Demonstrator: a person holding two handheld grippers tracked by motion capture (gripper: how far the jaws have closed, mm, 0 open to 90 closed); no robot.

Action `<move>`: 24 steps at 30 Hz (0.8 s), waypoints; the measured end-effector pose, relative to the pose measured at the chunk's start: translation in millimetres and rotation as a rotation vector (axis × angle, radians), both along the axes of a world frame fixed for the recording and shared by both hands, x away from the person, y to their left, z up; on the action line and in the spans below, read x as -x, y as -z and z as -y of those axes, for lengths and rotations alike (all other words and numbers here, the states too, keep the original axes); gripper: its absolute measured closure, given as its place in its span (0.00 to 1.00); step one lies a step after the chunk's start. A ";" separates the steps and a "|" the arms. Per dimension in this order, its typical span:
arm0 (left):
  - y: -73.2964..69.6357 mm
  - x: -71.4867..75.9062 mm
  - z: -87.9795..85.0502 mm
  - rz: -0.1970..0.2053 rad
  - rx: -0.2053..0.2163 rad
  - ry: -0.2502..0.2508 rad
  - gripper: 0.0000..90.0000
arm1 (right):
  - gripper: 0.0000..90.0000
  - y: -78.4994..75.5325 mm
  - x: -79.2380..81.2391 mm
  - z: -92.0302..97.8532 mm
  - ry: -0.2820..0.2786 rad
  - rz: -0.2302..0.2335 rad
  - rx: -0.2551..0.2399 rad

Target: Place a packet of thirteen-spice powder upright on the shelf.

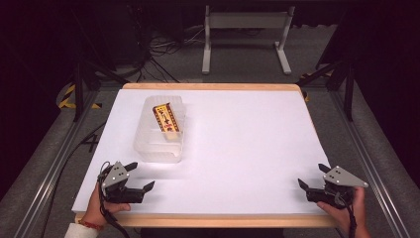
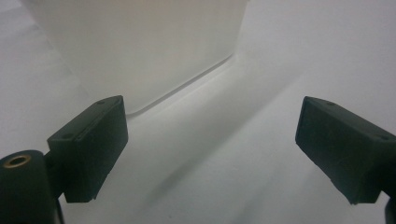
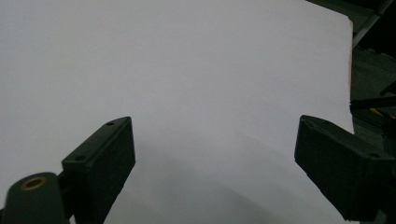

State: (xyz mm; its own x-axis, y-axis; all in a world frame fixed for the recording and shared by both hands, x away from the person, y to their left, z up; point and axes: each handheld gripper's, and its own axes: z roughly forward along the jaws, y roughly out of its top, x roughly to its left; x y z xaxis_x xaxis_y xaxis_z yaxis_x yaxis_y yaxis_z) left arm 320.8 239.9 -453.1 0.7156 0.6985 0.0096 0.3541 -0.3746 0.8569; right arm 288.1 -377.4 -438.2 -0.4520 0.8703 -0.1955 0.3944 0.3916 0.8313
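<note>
Both grippers are resting with jaws apart and empty: the left gripper (image 1: 139, 177) near the clear container (image 1: 159, 130), the right gripper (image 1: 312, 179) well apart from it.

White-topped bench (image 1: 247, 148) with wooden edging. One clear plastic container (image 1: 159, 131) sits directly on it, far-left area; a packaged bar (image 1: 166, 118) lies inside.

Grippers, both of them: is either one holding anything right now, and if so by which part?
Nothing is held. The left gripper and the right gripper both have open, empty jaws over the white table. The snack bar lies in the clear container.
</note>
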 end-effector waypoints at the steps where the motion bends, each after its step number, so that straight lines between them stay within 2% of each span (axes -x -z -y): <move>1: -0.2 -0.1 -0.6 0.003 -0.002 0.004 0.11 | 0.14 1.0 0.9 4.4 0.011 0.003 -0.021; 4: -0.2 1.0 -1.8 -0.001 0.000 -0.004 0.11 | 0.14 0.1 1.6 6.6 0.020 0.012 -0.033; 7: -0.8 1.2 -1.6 0.004 0.001 -0.008 0.11 | 0.14 -2.4 2.2 8.6 0.023 0.036 -0.079; 17: -1.2 -0.9 2.2 0.007 0.000 0.017 0.11 | 0.14 -5.3 8.4 8.6 0.056 0.067 -0.067; 24: -0.6 -2.2 2.9 -0.001 0.000 0.013 0.11 | 0.14 -4.4 7.5 7.0 0.050 0.060 -0.066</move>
State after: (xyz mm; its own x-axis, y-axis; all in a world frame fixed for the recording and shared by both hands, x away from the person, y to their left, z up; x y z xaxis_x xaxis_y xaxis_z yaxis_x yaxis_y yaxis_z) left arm 323.0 237.0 -452.4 0.7249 0.6888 0.0086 0.3502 -0.3792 0.8565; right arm 280.6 -384.4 -433.9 -0.3966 0.9035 -0.1628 0.3609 0.3165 0.8773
